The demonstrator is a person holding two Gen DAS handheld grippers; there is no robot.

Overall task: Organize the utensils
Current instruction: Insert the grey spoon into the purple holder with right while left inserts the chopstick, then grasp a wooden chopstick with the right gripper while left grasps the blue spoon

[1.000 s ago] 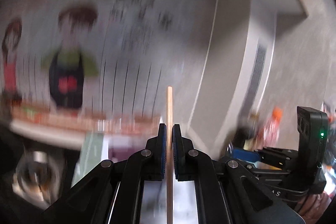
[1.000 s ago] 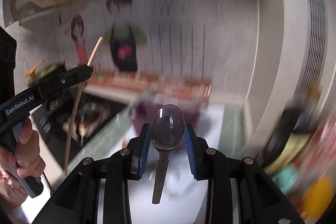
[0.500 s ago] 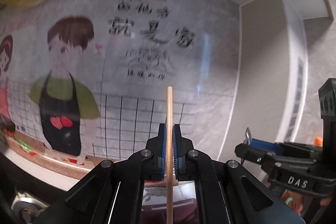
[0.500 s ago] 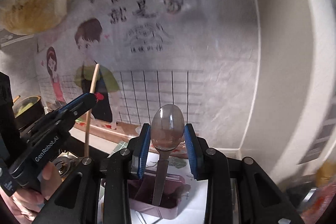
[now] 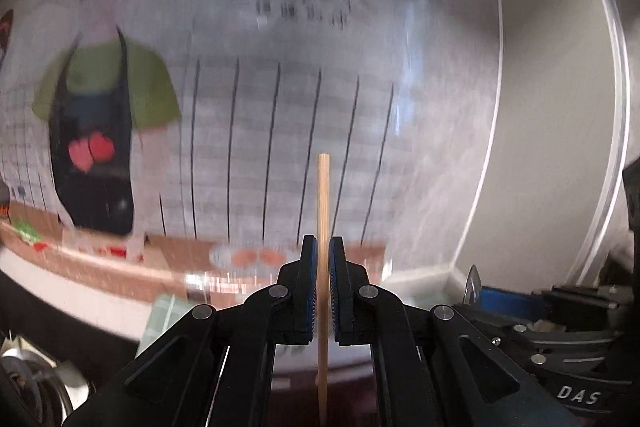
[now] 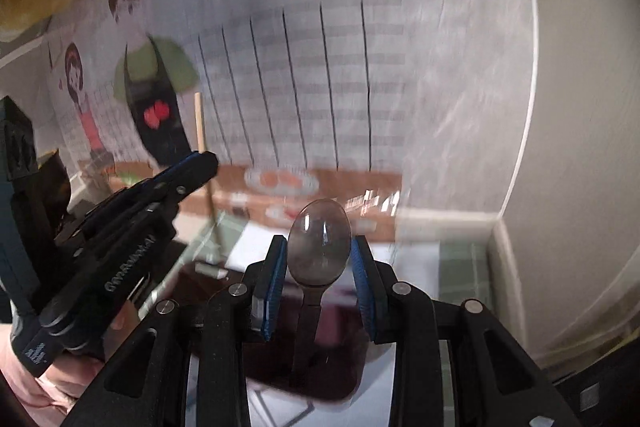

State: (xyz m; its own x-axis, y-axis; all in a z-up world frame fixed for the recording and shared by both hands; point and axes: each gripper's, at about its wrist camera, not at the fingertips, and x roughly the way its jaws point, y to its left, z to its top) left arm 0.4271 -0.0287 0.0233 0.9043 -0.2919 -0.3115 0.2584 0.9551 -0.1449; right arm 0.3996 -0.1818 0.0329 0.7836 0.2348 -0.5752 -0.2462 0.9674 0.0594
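Note:
A wooden chopstick (image 5: 323,195) stands upright between the blue pads of my left gripper (image 5: 323,247). Those jaws are opening slightly, but the pads still hug the stick. In the right wrist view the same left gripper (image 6: 200,159) reaches in from the left with the chopstick (image 6: 199,119) poking up. My right gripper (image 6: 319,247) is shut on the bowl of a metal spoon (image 6: 318,231), whose handle hangs down. Below the spoon lies a dark purple container (image 6: 340,367). In the left wrist view the right gripper (image 5: 480,291) shows at the right with the spoon's tip (image 5: 473,283).
A wall with a cartoon poster (image 6: 280,67) stands close ahead and meets a plain wall (image 6: 580,147) at the right corner. White sheet (image 6: 412,267) lies under the container. A metal pot (image 5: 24,379) sits at the lower left. A person's hand (image 6: 52,387) holds the left gripper.
Both grippers have moved forward and down toward the poster wall, each keeping its utensil. The purple container has come in under the right gripper.

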